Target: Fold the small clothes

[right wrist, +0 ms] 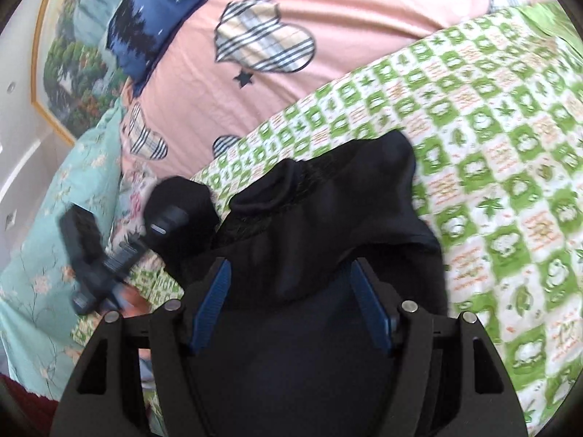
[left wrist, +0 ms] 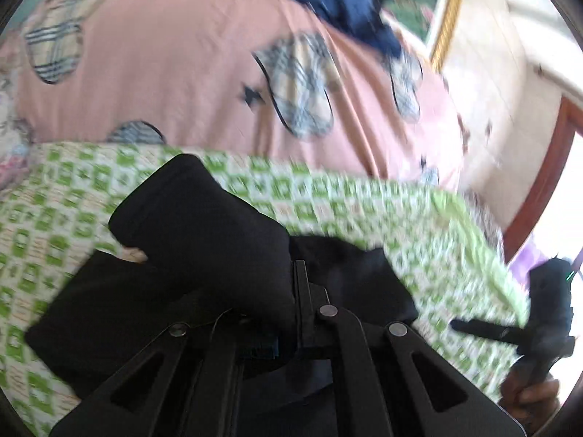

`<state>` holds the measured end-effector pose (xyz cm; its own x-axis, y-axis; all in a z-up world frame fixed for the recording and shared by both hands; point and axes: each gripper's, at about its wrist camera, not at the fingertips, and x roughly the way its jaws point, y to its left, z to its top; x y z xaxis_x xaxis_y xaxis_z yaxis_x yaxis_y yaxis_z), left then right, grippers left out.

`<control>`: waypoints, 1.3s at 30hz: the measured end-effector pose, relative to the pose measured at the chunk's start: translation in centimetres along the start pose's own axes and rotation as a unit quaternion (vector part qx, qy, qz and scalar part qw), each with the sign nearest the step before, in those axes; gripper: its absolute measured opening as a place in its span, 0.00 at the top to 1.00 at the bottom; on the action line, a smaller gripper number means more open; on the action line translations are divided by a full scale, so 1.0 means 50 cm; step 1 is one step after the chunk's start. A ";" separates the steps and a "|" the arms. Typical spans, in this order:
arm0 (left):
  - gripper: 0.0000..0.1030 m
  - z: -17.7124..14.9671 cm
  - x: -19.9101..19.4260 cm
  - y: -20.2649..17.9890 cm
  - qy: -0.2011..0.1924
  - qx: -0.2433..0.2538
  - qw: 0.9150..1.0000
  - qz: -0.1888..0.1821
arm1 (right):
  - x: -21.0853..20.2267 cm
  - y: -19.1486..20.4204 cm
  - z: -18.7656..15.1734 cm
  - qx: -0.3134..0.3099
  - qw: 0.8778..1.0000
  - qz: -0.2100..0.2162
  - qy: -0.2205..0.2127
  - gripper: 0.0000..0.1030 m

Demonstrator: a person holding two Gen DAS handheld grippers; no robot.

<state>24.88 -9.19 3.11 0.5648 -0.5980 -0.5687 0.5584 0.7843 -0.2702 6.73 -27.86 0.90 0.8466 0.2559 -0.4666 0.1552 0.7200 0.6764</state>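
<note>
A small black garment [left wrist: 182,247] lies on the green-and-white patterned sheet [left wrist: 364,204]. My left gripper [left wrist: 288,313] is shut on a lifted flap of it, which drapes over the left finger. In the right wrist view the same black garment [right wrist: 328,211] lies bunched between my right gripper's [right wrist: 291,291] blue pads [right wrist: 215,298], which stand wide apart with cloth between them. The left gripper [right wrist: 160,225] shows at the left of that view, wrapped in black cloth. The right gripper [left wrist: 546,313] shows at the right edge of the left wrist view.
A pink quilt [right wrist: 328,36] with plaid heart patches lies behind the sheet, with a dark blue pillow [right wrist: 156,18] on it. A teal floral cover [right wrist: 47,218] is at the left. A framed picture [right wrist: 62,73] hangs on the wall.
</note>
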 end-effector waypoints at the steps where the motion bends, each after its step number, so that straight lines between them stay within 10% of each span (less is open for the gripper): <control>1: 0.96 -0.019 0.030 -0.016 0.013 0.009 1.000 0.006 | -0.005 -0.006 0.001 0.004 1.000 -0.003 -0.003 0.32; 9: 0.89 -0.107 0.185 -0.053 0.106 0.033 0.994 0.023 | 0.015 -0.018 0.005 0.011 1.000 -0.008 0.006 0.32; 14: 0.40 -0.144 0.117 -0.017 0.105 0.008 0.994 0.012 | 0.080 0.001 0.007 0.004 1.000 0.004 0.030 0.32; 21: 0.40 -0.169 -0.083 0.090 0.050 -0.031 0.994 0.087 | 0.195 -0.005 0.019 -0.001 0.996 -0.063 0.061 0.32; 27: 0.41 -0.170 -0.135 0.283 0.039 -0.117 0.971 0.206 | 0.275 -0.007 0.004 -0.002 0.990 -0.099 0.104 0.33; 32: 0.41 -0.151 -0.064 0.331 0.076 -0.122 0.970 0.195 | 0.280 0.027 0.020 -0.018 0.993 -0.066 0.099 0.87; 39: 0.64 -0.145 -0.018 0.334 0.086 -0.113 0.965 0.223 | 0.164 0.096 0.112 -0.050 0.998 -0.001 0.029 0.87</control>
<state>29.28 5.65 -6.51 0.5986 -0.1727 -0.7822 0.1258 0.9846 -0.1211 17.26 -25.93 3.55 0.8154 0.2897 -0.5012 0.1018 0.7806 0.6167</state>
